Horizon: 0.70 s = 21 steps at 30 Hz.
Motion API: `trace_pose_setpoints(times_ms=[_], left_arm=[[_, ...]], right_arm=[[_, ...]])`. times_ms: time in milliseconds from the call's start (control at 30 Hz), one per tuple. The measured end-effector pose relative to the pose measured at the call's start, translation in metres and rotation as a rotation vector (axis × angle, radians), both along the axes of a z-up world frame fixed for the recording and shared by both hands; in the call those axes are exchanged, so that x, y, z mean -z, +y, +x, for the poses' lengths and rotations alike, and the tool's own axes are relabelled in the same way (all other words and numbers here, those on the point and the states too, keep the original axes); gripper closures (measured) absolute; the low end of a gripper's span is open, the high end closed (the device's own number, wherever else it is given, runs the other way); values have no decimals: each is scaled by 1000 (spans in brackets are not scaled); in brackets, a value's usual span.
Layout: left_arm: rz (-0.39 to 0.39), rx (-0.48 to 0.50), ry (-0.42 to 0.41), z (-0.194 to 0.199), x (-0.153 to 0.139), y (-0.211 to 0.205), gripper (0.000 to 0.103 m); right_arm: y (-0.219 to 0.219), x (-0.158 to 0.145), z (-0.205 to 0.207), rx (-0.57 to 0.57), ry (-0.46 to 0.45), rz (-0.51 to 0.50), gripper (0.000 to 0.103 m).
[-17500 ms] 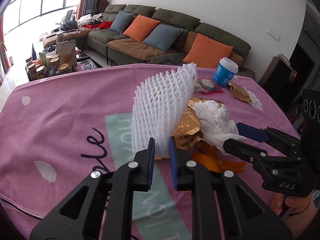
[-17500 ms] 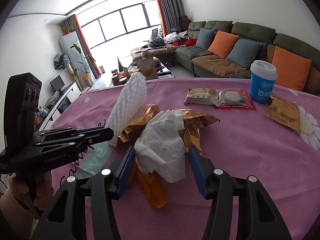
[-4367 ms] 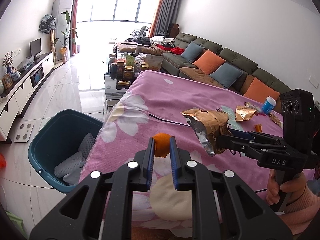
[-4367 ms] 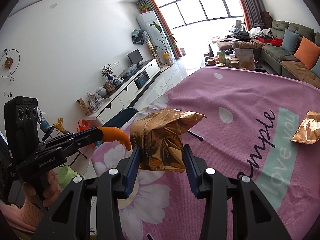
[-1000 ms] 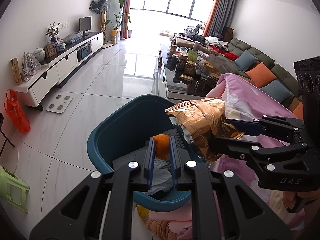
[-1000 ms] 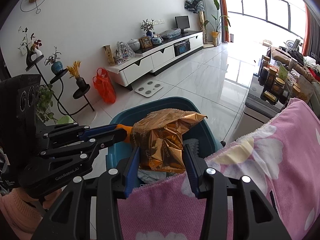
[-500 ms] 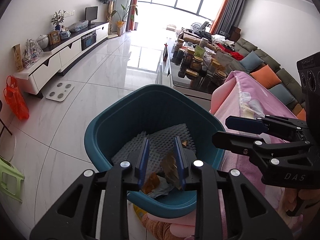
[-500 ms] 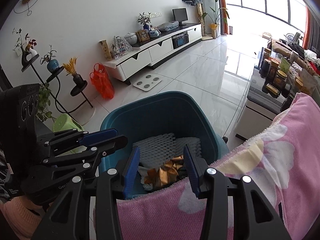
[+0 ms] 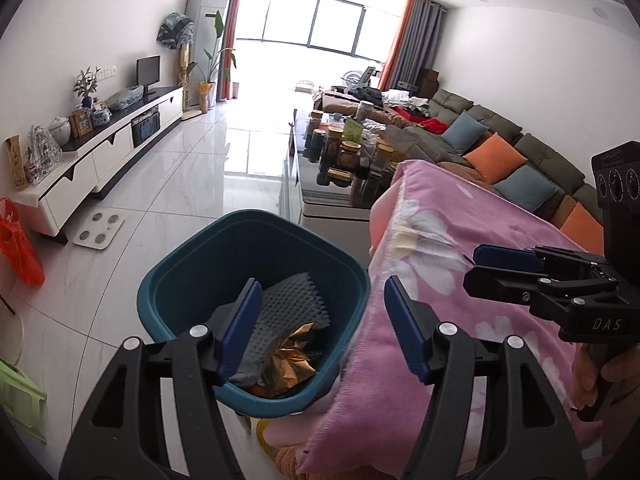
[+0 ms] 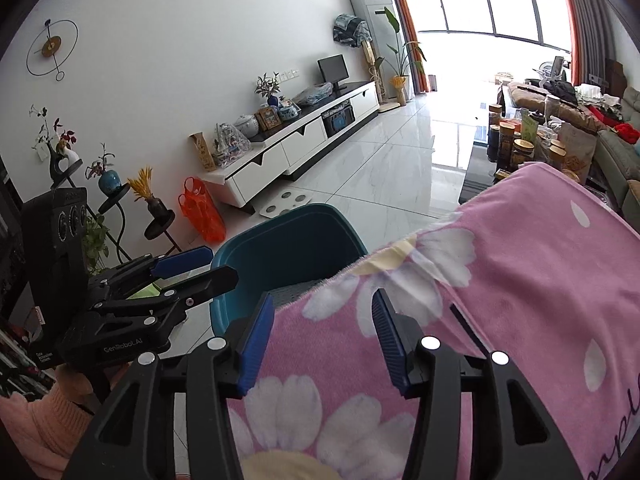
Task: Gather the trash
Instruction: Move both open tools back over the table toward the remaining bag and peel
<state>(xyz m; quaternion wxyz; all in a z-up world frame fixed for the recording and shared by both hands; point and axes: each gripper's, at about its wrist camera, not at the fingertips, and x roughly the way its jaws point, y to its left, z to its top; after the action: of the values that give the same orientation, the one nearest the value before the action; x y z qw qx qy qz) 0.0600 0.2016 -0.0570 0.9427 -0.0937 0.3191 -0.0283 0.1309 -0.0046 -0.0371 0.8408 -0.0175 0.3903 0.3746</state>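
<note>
Both grippers are hanging empty over the drop zone. The left gripper (image 9: pixel 320 328) is spreading its jaws, nothing between them, aimed down at the teal bin (image 9: pixel 188 272) so whatever falls is landing inside. The right gripper (image 10: pixel 322 340) is also opening, jaws bare, poised over the pink floral blanket (image 10: pixel 520 280) at the table edge. In the left view, the trash is sitting in the bin: a crumpled gold wrapper (image 9: pixel 288 356) at 6 o'clock inside it, white foam netting (image 9: pixel 292 304) just behind, toward 12. My read: this load is done, and both tools are freeing up for another. The blanket is draping over the edge beside the bin at 3 o'clock. Glossy white floor tiles (image 9: pixel 192 184) are running toward bright windows (image 9: pixel 316 32) at 12; a white TV cabinet (image 9: pixel 100 156) is lining the 9 o'clock wall, a sofa (image 9: pixel 500 148) at 2.
</note>
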Motion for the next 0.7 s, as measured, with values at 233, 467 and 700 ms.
trace_pose_setpoints(times_ms=[233,467,700], left_arm=[[14,229,-45,2,-14,-87,33],[32,429,-28,20,-13,-179,33],[55,612,-4,37,-9,-270,33]], right_arm=[[-102,-11,-32,209,-44,6,54],[-202,-5,-65,464,-59,-24,54],[-284,5,-93,665,-57,-66,54]])
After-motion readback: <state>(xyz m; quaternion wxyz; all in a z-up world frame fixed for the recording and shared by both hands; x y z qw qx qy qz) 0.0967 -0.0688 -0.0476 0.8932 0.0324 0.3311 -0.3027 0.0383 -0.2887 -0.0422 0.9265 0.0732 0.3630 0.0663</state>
